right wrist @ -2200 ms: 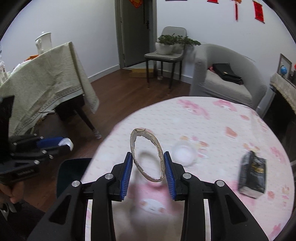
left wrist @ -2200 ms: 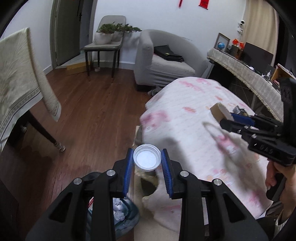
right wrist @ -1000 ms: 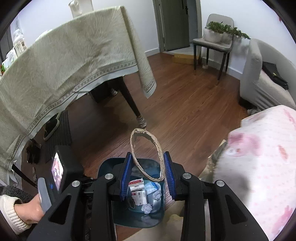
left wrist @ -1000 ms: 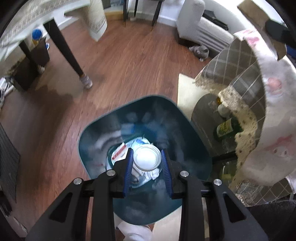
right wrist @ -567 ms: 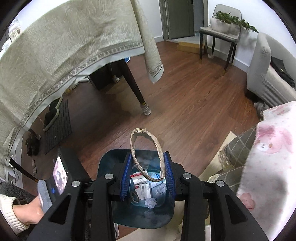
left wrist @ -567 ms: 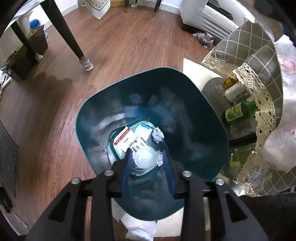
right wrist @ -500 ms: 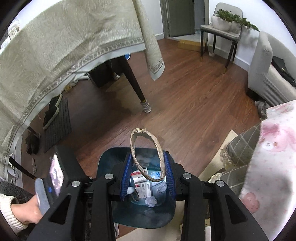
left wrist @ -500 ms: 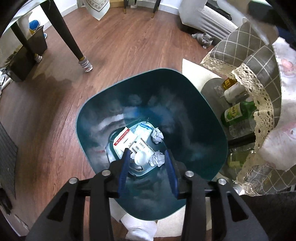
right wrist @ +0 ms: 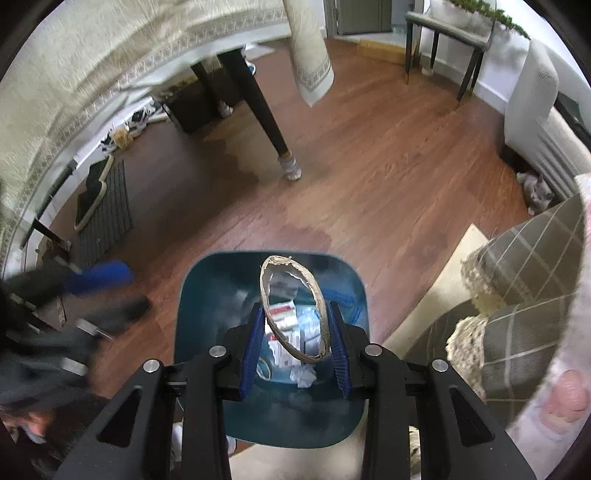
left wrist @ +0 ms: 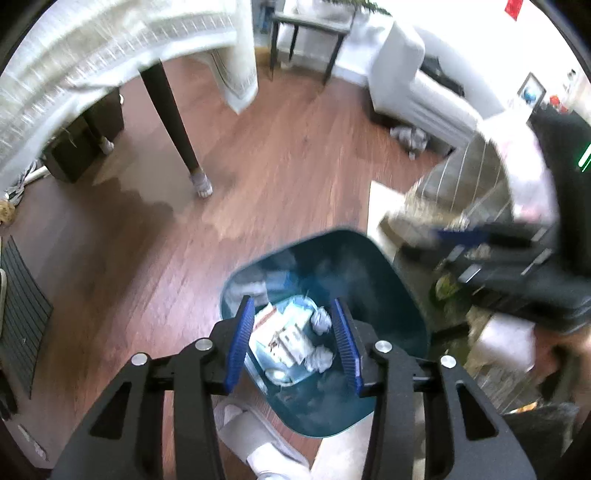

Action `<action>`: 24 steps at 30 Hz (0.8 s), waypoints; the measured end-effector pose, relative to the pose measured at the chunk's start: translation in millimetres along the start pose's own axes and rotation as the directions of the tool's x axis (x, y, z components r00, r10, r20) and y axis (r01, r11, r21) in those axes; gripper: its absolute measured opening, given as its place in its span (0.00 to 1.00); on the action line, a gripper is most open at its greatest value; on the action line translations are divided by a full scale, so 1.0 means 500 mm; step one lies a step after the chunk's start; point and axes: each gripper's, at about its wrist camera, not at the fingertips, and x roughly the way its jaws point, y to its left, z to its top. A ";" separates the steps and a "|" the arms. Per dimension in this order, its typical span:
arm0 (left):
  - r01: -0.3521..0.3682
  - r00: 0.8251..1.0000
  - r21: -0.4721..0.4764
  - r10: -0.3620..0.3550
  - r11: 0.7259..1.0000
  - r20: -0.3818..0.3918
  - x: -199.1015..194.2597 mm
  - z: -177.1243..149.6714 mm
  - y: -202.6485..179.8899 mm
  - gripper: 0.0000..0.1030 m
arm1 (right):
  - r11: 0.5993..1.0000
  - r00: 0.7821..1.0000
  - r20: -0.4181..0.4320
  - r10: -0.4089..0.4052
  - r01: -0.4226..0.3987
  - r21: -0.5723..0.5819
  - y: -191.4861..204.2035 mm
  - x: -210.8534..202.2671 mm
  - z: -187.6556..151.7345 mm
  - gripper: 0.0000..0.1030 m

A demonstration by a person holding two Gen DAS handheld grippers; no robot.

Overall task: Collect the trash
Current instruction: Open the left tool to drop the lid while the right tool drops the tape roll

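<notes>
A teal trash bin (left wrist: 391, 295) stands on the wood floor, holding boxes, crumpled paper and a small white cup (left wrist: 277, 374). My left gripper (left wrist: 295, 341) is open and empty above the bin. My right gripper (right wrist: 295, 345) is shut on a torn cardboard ring (right wrist: 293, 314) and holds it over the bin (right wrist: 207, 291). The right gripper shows blurred at the right of the left wrist view (left wrist: 480, 236); the left one shows blurred at the left of the right wrist view (right wrist: 99, 277).
A table leg (right wrist: 273, 122) under a beige cloth (right wrist: 110, 55) stands beyond the bin. A table with checked and pink cloths (right wrist: 524, 266) is at the right, bottles (left wrist: 447, 288) beneath it. A grey sofa (left wrist: 417, 85) and a chair (right wrist: 443, 33) stand farther back.
My left gripper opened and the white cup dropped into the bin, then it pulled back and tilted up. My right gripper carried the ring from over the table to above the bin.
</notes>
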 end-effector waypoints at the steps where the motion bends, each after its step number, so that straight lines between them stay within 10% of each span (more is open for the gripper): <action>1: 0.005 1.000 -0.011 -0.005 1.000 0.021 -0.022 0.010 0.003 0.43 | 1.000 1.000 -0.013 0.000 0.000 -0.002 0.003 0.009 -0.002 0.34; 12: 0.031 0.985 0.006 -0.032 0.999 0.169 -0.148 0.074 -0.026 0.22 | 0.999 0.987 -0.159 -0.015 0.009 -0.038 0.028 0.098 -0.046 0.34; 24: 0.049 0.971 0.010 -0.050 0.999 0.235 -0.195 0.108 -0.063 0.22 | 0.994 0.965 -0.254 -0.071 0.047 -0.102 0.043 0.127 -0.088 0.45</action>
